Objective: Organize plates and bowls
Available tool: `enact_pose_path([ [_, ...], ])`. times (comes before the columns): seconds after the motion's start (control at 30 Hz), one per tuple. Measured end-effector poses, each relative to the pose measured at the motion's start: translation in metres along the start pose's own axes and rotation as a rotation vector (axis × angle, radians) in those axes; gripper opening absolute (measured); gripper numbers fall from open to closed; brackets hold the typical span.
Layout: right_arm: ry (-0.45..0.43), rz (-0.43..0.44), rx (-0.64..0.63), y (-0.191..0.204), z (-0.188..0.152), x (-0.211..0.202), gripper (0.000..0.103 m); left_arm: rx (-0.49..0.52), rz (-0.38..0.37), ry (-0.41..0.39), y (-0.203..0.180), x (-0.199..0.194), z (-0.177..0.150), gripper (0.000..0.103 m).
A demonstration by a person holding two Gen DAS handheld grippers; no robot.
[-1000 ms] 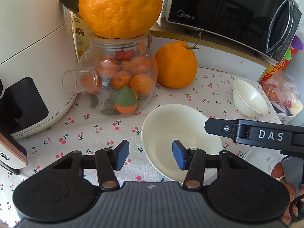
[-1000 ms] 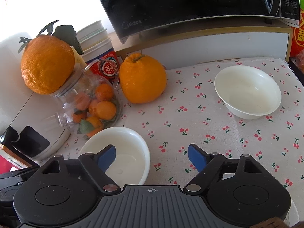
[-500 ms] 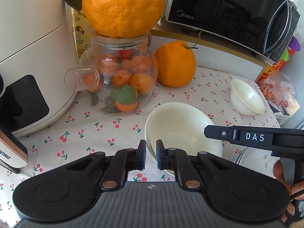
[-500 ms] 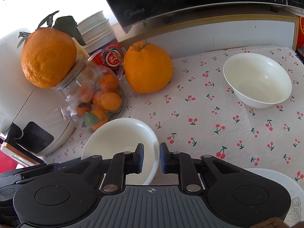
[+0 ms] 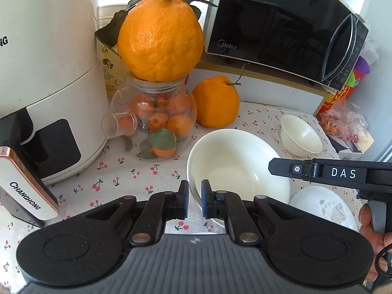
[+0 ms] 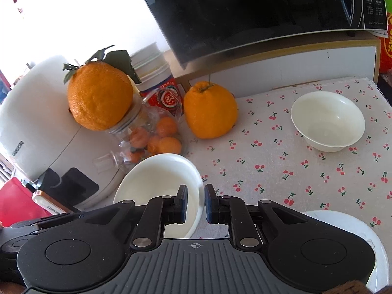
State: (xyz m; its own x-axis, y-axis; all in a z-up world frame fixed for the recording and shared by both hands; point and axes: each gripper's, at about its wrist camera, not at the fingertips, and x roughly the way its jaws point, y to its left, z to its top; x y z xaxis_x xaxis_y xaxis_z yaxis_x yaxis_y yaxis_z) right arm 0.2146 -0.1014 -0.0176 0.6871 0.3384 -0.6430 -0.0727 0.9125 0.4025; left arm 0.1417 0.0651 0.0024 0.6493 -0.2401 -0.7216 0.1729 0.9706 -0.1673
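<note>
A large cream bowl (image 5: 237, 169) is held above the cherry-print cloth. My left gripper (image 5: 194, 202) is shut on its near left rim. My right gripper (image 6: 196, 203) is shut on its right rim, and the bowl also shows in the right wrist view (image 6: 159, 174). The right gripper's body shows in the left wrist view as a black bar marked DAS (image 5: 343, 172). A smaller cream bowl (image 5: 300, 134) stands at the far right, and it also shows in the right wrist view (image 6: 327, 121). A white plate (image 5: 323, 208) lies under the right gripper, and it also shows in the right wrist view (image 6: 350, 225).
A glass jar of small oranges (image 5: 154, 120) with a big orange (image 5: 160, 39) on top stands left of the bowl. Another big orange (image 5: 215, 101) sits behind it. A white appliance (image 5: 46, 73) stands at the left, a microwave (image 5: 281, 24) at the back, snack bags (image 5: 343, 120) at the right.
Both grippers went from open to shut on the large bowl's rim, one on each side. The bowl has since lifted and both views have risen and pulled back.
</note>
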Motion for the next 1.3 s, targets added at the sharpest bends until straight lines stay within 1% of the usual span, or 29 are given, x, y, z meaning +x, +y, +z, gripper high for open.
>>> enact_pose_path([
  [0.2,0.001,0.025,-0.024,0.014,-0.009,-0.022,0.015,0.049,0.002,0.006,0.005,-0.022,-0.01,0.01],
  [0.33,0.031,0.042,-0.047,0.027,-0.021,-0.029,0.015,0.077,0.018,0.024,0.011,-0.032,-0.021,0.01],
  [0.47,0.071,0.045,-0.073,0.041,-0.036,-0.033,0.016,0.096,0.033,0.056,0.015,-0.034,-0.033,0.011],
  [0.53,0.094,0.036,-0.087,0.046,-0.042,-0.033,0.016,0.12,0.037,0.076,0.015,-0.033,-0.04,0.011],
  [0.7,0.13,0.017,-0.128,0.052,-0.057,-0.031,0.016,0.173,0.046,0.097,0.014,-0.029,-0.048,0.012],
  [0.87,0.159,-0.016,-0.162,0.054,-0.068,-0.023,0.016,0.197,0.04,0.125,0.017,-0.026,-0.054,0.011],
  [1.07,0.171,-0.018,-0.191,0.058,-0.072,-0.019,0.016,0.219,0.029,0.129,0.019,-0.027,-0.057,0.013],
  [1.13,0.177,-0.013,-0.187,0.058,-0.072,-0.018,0.019,0.214,0.019,0.134,0.021,-0.025,-0.056,0.014],
  [1.23,0.177,-0.014,-0.176,0.055,-0.07,-0.017,0.019,0.203,0.012,0.134,0.023,-0.024,-0.055,0.016],
  [1.3,0.178,-0.01,-0.162,0.053,-0.067,-0.017,0.019,0.192,0.004,0.125,0.025,-0.025,-0.054,0.015],
])
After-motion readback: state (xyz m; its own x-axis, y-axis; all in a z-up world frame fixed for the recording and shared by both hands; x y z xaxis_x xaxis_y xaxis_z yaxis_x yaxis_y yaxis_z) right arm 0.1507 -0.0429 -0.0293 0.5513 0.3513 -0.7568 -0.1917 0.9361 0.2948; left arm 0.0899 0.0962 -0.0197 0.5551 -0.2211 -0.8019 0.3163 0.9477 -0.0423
